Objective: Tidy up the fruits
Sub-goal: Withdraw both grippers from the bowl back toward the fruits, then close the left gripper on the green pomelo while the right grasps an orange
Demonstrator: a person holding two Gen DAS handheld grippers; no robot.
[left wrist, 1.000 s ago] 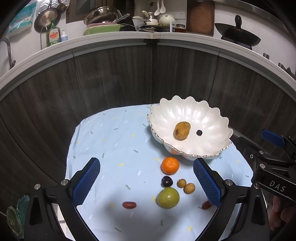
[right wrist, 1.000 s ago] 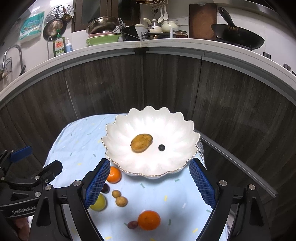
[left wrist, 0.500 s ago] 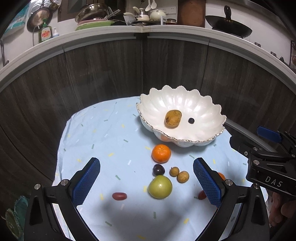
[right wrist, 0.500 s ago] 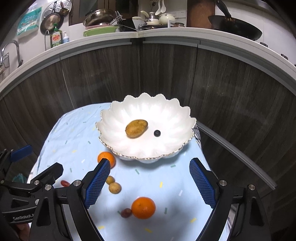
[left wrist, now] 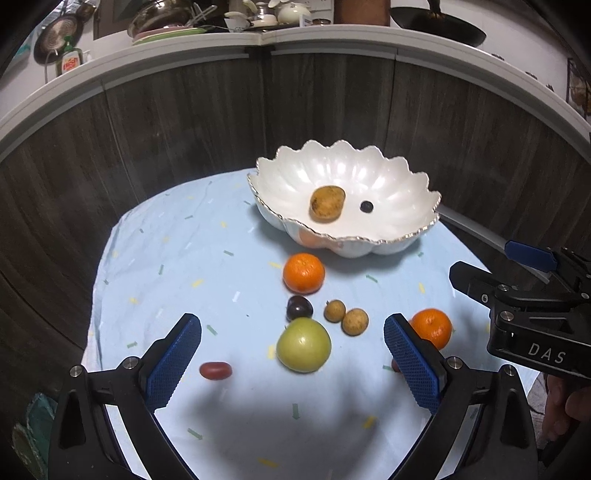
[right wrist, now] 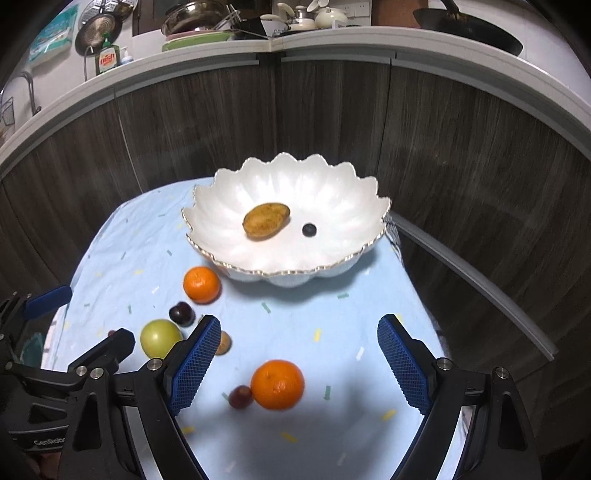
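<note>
1. On a light blue cloth (left wrist: 177, 258) with small coloured flecks: a white scalloped bowl (left wrist: 369, 177) at the far side.
2. Inside the bowl: a brown oval fruit (left wrist: 327, 203) and, just beside it to the right, a small dark berry (left wrist: 366, 206), the two apart.
3. In front of the bowl, close to its rim: a mandarin (left wrist: 303, 273).
4. Nearer to the camera: a dark plum (left wrist: 299, 307), touching or almost touching a green apple (left wrist: 303, 345) below it.
5. To the right of the plum: two small brown round fruits (left wrist: 347, 316), side by side and touching.
6. To the left of the apple, well apart: a small red oblong fruit (left wrist: 215, 370).
7. Left gripper (left wrist: 291, 363): blue pads wide apart, nothing gripped, the apple in line between them but untouched.
8. Right gripper (right wrist: 295, 363): pads also wide apart and empty, above the cloth.
9. Between the right pads, near the lower edge: a second mandarin (right wrist: 277, 384) with a small reddish grape (right wrist: 240, 397) touching its left side.
10. Behind everything: dark wooden cabinet fronts (right wrist: 332, 110) under a white counter (right wrist: 332, 38) with dishes and a black wok (right wrist: 469, 31).
</note>
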